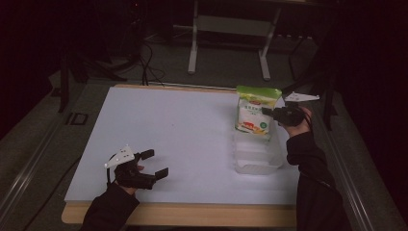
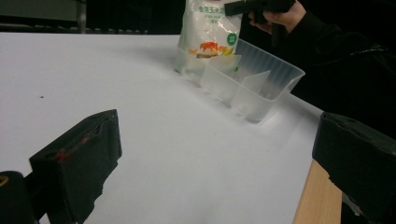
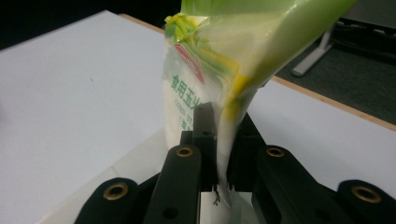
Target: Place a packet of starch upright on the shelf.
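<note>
One bag (image 3: 243,60), top cropped.

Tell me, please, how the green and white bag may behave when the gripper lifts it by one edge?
The bag is thin plastic film, so it probably bends and sags around the right gripper, which pinches its edge. The white powder inside likely sinks low. Standing upright in the clear container, it may tip once released.
</note>
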